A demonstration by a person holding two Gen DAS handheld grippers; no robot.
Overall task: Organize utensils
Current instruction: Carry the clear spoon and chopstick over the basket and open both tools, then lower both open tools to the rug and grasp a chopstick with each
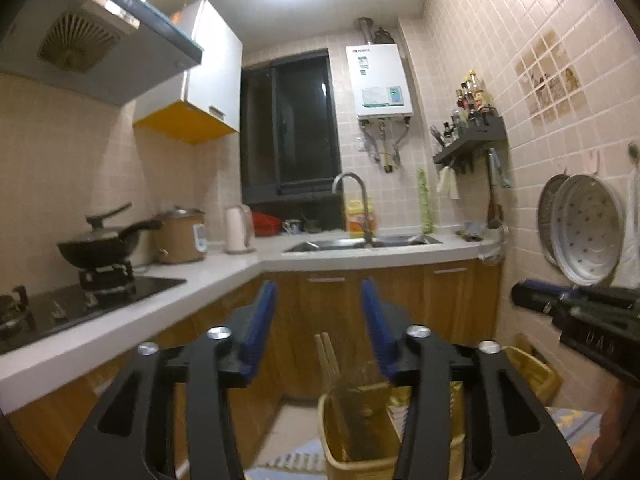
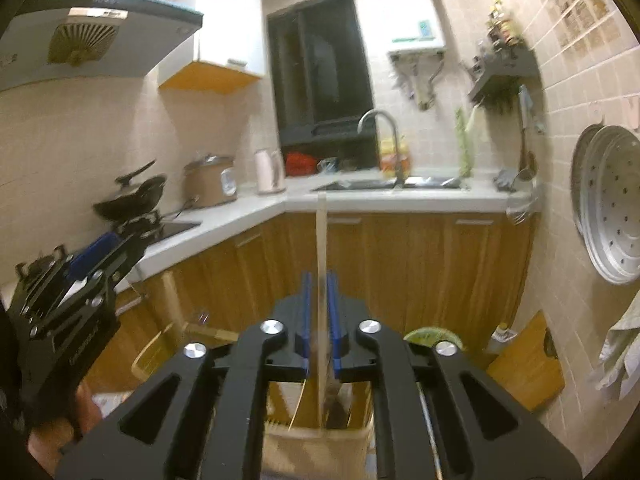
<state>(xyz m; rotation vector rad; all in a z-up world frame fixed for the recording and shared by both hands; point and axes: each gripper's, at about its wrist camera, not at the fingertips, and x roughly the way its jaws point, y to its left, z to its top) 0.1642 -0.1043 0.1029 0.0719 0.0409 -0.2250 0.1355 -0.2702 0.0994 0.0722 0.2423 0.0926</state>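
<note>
My right gripper (image 2: 319, 280) is shut on a pale chopstick (image 2: 321, 236) that stands upright, its lower end reaching into a woven bamboo utensil holder (image 2: 316, 448) below. My left gripper (image 1: 318, 292) is open and empty, held above the same kind of woven holder (image 1: 360, 432), where a pair of chopsticks (image 1: 326, 354) sticks up. The right gripper's body shows at the right edge of the left wrist view (image 1: 580, 312). The left gripper shows at the left of the right wrist view (image 2: 72, 292).
An L-shaped white counter (image 1: 224, 276) carries a black wok (image 1: 100, 246) on a stove, a rice cooker (image 1: 182, 236), a kettle (image 1: 238, 228) and a sink (image 1: 360, 242). Wooden cabinets stand below. Steamer trays (image 1: 584, 228) hang on the right wall. A cutting board (image 2: 528, 364) leans there.
</note>
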